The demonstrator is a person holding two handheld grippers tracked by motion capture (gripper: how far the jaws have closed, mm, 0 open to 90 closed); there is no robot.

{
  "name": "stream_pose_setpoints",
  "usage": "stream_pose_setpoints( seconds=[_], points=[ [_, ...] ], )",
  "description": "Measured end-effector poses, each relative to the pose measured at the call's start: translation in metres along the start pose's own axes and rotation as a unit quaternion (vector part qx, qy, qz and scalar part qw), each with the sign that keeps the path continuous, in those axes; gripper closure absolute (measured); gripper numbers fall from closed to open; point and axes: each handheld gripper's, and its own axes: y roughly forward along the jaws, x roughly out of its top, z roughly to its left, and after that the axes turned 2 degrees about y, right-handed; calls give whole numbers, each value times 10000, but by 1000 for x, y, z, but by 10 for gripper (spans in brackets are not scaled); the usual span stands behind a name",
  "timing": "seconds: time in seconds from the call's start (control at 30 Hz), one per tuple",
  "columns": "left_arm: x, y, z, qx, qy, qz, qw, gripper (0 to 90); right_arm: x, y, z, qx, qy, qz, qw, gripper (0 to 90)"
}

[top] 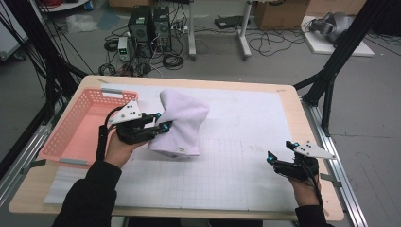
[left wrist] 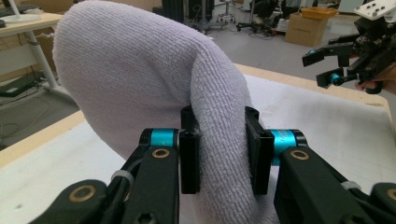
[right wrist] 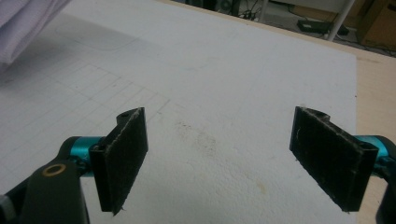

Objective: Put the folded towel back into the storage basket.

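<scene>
Left gripper point(left wrist: 219, 154): pads pinching a thick fold of the white towel point(top: 179, 124), bulk bulging above and beyond the fingertips. Right gripper point(right wrist: 233, 158): pads spread wide over bare white mat point(right wrist: 224, 93), towel well apart.

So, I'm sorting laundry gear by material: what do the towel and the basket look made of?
Towel: probably cotton terry, pale lilac-white, matte, with a ribbed looped pile. Basket: likely moulded plastic, pink, smooth, with perforated lattice walls.
</scene>
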Motion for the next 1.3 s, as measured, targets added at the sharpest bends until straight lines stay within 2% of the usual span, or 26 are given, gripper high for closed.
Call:
stream_pose_setpoints(
  seconds=[0.13, 0.5, 0.77, 1.03, 1.3],
  points=[
    [5, -15, 9, 50, 55, 24, 10000, 717, 0, 0, 0, 6, -26, -22, 10000, 181],
    [19, -54, 30, 220, 188, -234, 9993, 717, 0, 0, 1, 12, 16, 14, 10000, 181],
    [18, -76, 43, 268, 128, -441, 9986, 717, 1, 0, 0, 5, -2, -35, 10000, 181],
    [20, -100, 60, 182, 111, -533, 9984, 717, 1, 0, 1, 3, -11, -11, 10000, 181],
    [22, -127, 72, 366, 77, -601, 9975, 716, 1, 1, 3, -2, -35, 2, 10000, 181]
  ],
)
